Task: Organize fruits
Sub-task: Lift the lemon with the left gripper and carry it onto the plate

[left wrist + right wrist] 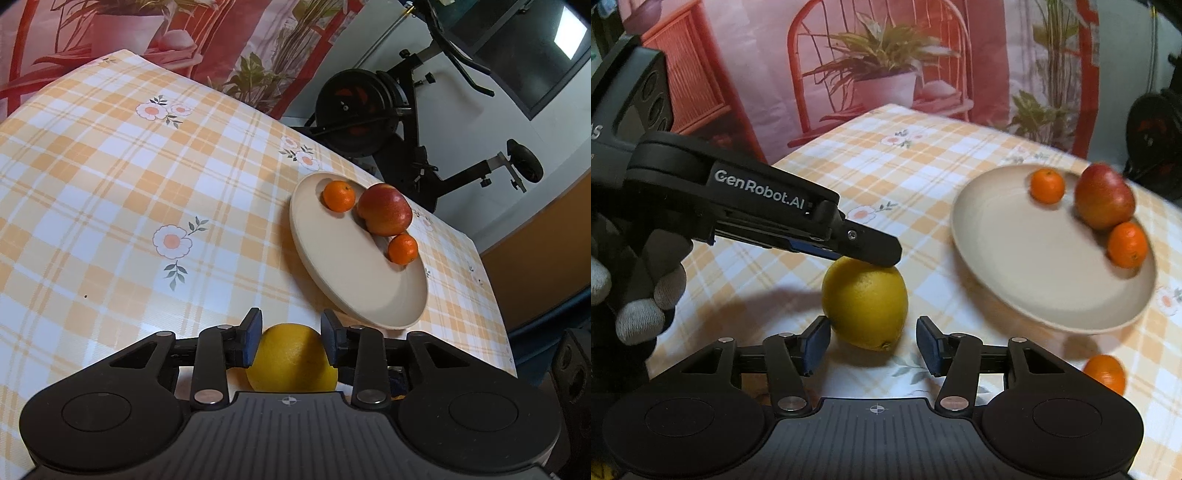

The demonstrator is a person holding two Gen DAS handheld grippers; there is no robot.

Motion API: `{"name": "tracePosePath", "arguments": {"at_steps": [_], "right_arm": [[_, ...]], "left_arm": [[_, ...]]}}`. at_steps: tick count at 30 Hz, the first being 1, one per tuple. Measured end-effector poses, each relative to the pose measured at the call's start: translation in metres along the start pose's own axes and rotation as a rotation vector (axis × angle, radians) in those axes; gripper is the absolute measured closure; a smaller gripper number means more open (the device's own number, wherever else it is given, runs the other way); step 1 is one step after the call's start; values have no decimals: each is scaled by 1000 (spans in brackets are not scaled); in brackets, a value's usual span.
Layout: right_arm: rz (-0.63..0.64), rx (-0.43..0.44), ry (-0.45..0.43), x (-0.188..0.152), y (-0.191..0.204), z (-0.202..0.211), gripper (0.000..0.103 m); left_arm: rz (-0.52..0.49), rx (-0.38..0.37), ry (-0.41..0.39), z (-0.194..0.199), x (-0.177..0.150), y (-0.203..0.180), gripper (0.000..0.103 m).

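Note:
A yellow lemon (291, 358) sits on the checked tablecloth between the pads of my left gripper (291, 341), which close against its sides. In the right wrist view the lemon (866, 302) lies under the left gripper's finger (871, 247). My right gripper (873, 347) is open and empty just in front of the lemon. A beige plate (351, 273) holds a red apple (384, 209) and two tangerines (338, 195) (402, 249). Another tangerine (1105, 373) lies on the cloth by the plate (1027, 258).
The table's far and right edges drop off near the plate. An exercise bike (388, 107) stands beyond the table. A printed curtain (886, 55) hangs behind it. A gloved hand (639, 306) holds the left gripper.

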State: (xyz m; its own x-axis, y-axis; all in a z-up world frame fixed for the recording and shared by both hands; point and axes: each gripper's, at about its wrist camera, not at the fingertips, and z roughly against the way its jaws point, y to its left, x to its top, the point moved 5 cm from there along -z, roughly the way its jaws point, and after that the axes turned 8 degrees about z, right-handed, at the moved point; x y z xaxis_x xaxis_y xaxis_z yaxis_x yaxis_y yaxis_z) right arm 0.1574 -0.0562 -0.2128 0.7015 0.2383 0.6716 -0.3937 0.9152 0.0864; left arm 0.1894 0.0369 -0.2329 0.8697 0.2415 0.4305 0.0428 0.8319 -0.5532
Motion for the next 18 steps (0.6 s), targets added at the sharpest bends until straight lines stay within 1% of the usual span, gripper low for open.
{"name": "tracePosePath", "arguments": {"at_steps": [1,4,7,13,18], "right_arm": [[-9,8,1,0,0,-2,56],[-35,48,-4,-1,-1,-3,61],[-29,50,-6,-3,-1,-2,62],[-21,21,-17,-5,-5,6,67],[-35,-8,-21,-7,-12,9,67]], "left_arm": [[4,-2,1,1,0,1,66],[23,-8,4,3,1,6,64],[47,-18,6,8,1,11,64],[66,-53,21,16,-4,14,63],[48,-64,25,17,-9,12,63]]}}
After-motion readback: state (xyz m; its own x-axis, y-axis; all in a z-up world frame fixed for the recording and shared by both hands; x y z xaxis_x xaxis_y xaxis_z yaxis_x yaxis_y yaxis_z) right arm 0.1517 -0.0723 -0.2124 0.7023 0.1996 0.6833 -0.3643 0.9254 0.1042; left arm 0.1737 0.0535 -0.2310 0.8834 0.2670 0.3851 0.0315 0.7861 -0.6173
